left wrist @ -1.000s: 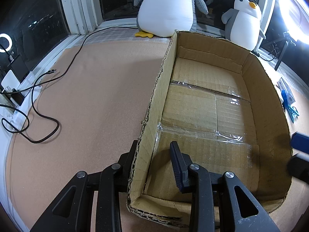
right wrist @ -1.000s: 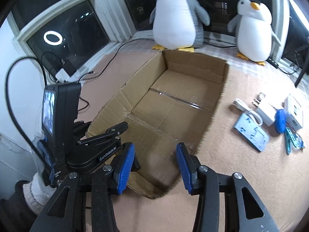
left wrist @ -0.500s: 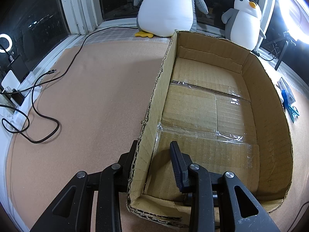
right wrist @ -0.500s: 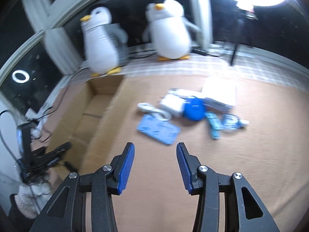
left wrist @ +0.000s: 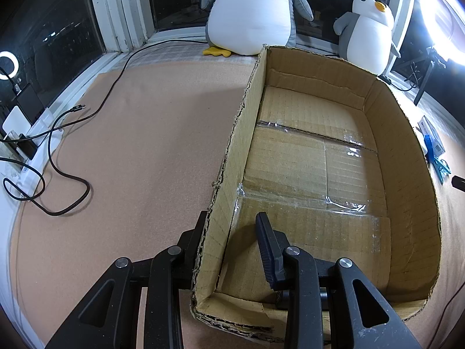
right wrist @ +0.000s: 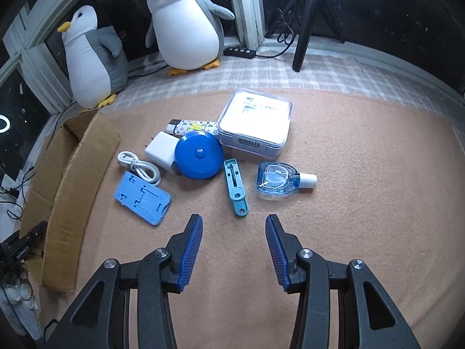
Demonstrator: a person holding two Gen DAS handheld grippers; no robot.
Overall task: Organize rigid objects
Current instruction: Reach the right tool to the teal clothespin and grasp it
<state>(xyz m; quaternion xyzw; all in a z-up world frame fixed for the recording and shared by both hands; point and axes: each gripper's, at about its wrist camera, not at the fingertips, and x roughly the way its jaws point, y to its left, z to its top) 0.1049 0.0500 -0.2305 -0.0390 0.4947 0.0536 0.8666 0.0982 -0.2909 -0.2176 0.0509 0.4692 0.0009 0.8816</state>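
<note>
While the left gripper (left wrist: 232, 232) straddles the near left wall of the cardboard box (left wrist: 407, 203) with jaws parted, one finger either side and not visibly clamped, the right gripper (right wrist: 232, 244) has swung from the box to the objects on the mat; its jaws stand wide and empty. Closest ahead lies the teal clip (right wrist: 237, 187), flanked by the blue card holder (right wrist: 142, 197) and the small bottle (right wrist: 279, 180); the round blue case (right wrist: 199, 155) and clear box (right wrist: 255, 122) sit behind. Judged step: first pick is imminent; the box interior is bare, unchanged from a second ago.
</note>
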